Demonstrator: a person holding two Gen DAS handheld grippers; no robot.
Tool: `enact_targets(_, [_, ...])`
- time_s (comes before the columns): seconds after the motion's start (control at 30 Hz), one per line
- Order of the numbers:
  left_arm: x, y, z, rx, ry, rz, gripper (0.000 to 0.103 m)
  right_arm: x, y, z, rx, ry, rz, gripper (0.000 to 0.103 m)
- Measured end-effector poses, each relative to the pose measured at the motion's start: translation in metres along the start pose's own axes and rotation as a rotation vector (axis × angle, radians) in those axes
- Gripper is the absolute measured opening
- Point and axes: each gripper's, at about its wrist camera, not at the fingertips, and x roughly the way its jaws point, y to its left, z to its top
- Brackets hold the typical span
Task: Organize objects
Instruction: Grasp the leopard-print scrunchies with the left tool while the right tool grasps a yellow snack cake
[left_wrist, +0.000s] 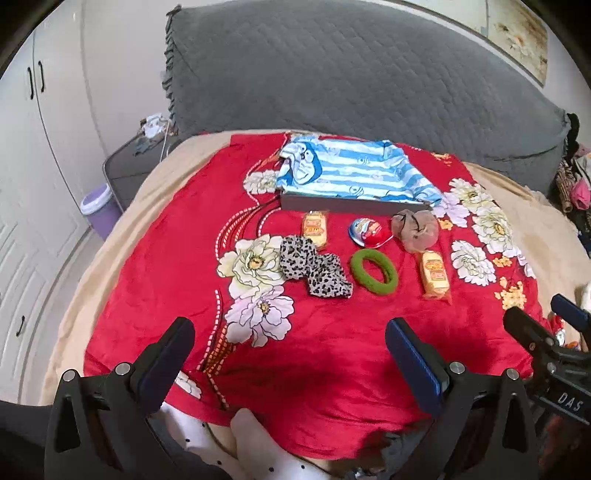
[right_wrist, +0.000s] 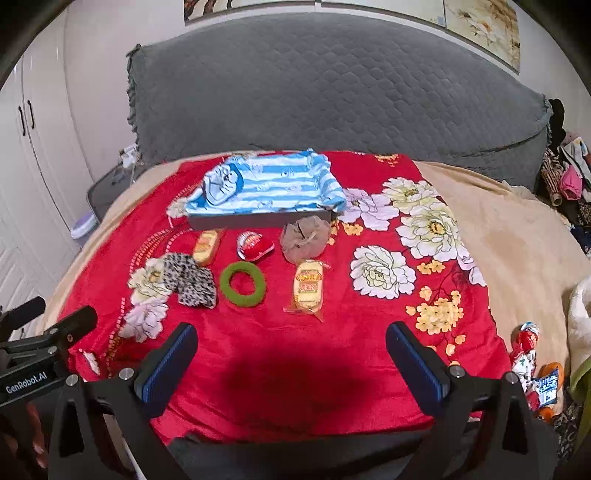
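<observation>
Spread over the bed is a red floral blanket (right_wrist: 277, 362), with a grey quilted headboard (right_wrist: 332, 92) behind it and white wardrobe doors (left_wrist: 33, 184) to the left. Toward the far end of the blanket sits a shallow grey box (right_wrist: 258, 220) lined with a blue-and-white striped cloth (right_wrist: 273, 184). Just in front of the box lie, from left to right, a yellow wrapped snack (right_wrist: 205, 246), a red and white egg-shaped package (right_wrist: 255, 245) and a brown mesh pouch (right_wrist: 305, 238) that touches the box's front wall. Nearer the camera are a leopard-print fabric piece (right_wrist: 190, 278), a green ring (right_wrist: 242, 283) beside it, and a second yellow wrapped snack (right_wrist: 307, 288) to the right of the ring. The left hand-held gripper (left_wrist: 290, 354) hovers over the blanket's near edge with its blue-padded fingers spread wide and nothing between them; the right hand-held gripper (right_wrist: 291, 354) is likewise spread and empty.
</observation>
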Motion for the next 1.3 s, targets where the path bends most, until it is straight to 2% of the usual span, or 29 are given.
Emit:
enact_targets(0.23, [0.034,-0.001,0.007,-0.029,0.043,0.009,0.103,0.03,-0.002,0.001,-0.001,0.05,-0.009,0.103])
enact_targets(0.9, [0.125,-0.011,0.023,-0.024,0.127,0.012,0.103,0.095,-0.004,0.024,-0.028,0.108,-0.01,0.102])
enact_targets(1.3, [0.162,-0.012,0.029,-0.015,0.151,0.015,0.103,0.142,-0.009,0.029,-0.013,0.174,-0.018,0.102])
